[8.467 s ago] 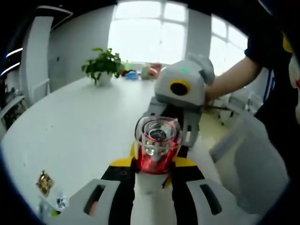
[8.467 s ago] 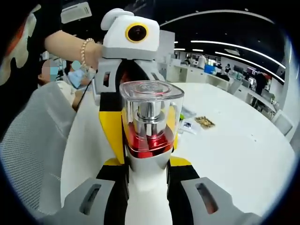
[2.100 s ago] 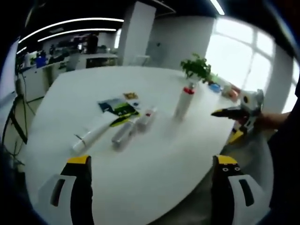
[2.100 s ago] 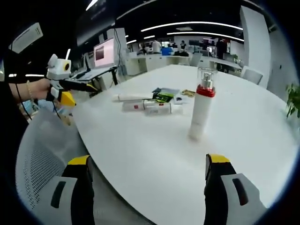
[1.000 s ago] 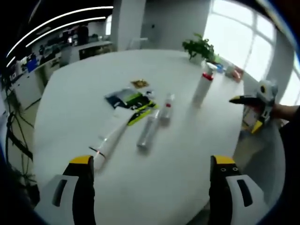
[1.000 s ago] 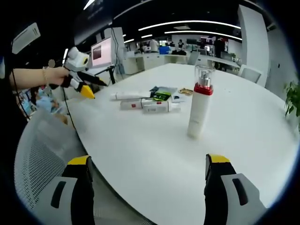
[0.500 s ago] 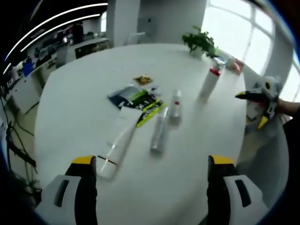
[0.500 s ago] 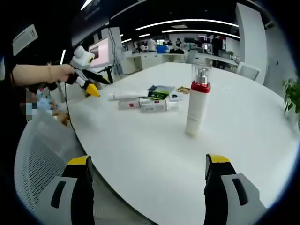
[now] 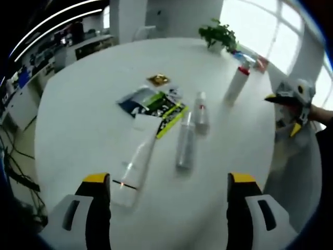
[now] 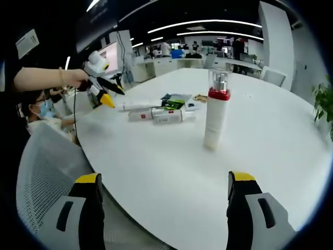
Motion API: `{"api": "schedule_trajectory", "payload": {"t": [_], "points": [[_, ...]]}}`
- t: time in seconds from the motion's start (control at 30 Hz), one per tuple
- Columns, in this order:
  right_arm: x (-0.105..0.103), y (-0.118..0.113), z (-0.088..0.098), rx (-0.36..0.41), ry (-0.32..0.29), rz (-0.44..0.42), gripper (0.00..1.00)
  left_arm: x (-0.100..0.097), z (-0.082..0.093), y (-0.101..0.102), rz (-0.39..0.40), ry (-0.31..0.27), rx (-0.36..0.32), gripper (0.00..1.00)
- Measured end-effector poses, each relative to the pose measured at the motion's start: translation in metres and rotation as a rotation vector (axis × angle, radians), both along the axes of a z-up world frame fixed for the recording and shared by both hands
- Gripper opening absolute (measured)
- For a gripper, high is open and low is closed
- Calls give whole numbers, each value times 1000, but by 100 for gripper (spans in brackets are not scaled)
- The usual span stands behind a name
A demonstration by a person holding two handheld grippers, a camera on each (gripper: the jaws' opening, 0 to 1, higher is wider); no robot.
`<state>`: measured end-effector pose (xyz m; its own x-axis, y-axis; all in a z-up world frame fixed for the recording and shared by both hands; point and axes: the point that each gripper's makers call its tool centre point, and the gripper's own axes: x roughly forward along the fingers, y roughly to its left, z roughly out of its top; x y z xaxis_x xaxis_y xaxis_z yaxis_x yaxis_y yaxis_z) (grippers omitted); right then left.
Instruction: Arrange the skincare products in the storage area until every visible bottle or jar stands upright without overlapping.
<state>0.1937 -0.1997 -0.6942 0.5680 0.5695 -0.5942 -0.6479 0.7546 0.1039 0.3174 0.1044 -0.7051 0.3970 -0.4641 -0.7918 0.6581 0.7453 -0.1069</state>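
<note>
A white pump bottle (image 10: 215, 113) with a red collar and clear cap stands upright on the round white table (image 10: 260, 172); it is also in the left gripper view (image 9: 237, 83). Two clear bottles (image 9: 184, 147) (image 9: 201, 113) and a white tube (image 9: 136, 165) lie flat beside green and blue sachets (image 9: 156, 104). In the right gripper view they lie as a row (image 10: 166, 114). My left gripper (image 9: 169, 219) hovers open above the tube and bottles. My right gripper (image 10: 161, 219) is open near the table's edge, well short of the pump bottle. Each gripper appears in the other's view (image 9: 291, 107) (image 10: 101, 78).
A potted plant (image 9: 218, 35) and small coloured items (image 9: 250, 57) sit at the table's far side. A gold packet (image 9: 158, 79) lies by the sachets. A grey mesh chair (image 10: 36, 172) is at the table's edge. A person sits behind it; office desks and screens fill the background.
Earlier both grippers held the pump bottle between them; it now stands on the table and both are open. The left gripper has since moved over the lying bottles.
</note>
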Motion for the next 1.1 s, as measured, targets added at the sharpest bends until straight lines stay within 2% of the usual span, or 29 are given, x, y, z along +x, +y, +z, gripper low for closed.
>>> {"api": "schedule_trajectory", "payload": {"t": [0.27,0.43,0.8,1.1], "points": [[-2,0,-3,-11,12,11,97,13,-10,1,-20,37,21,79],[-4,2,-6,-21,21,22,97,13,-11,1,-30,53,37,75],[-3,-1,-9,-16,45,-5,99,29,-26,3,-56,75,66,66],[-2,-3,-9,-13,51,-17,98,42,-37,4,-105,95,130,56]]}}
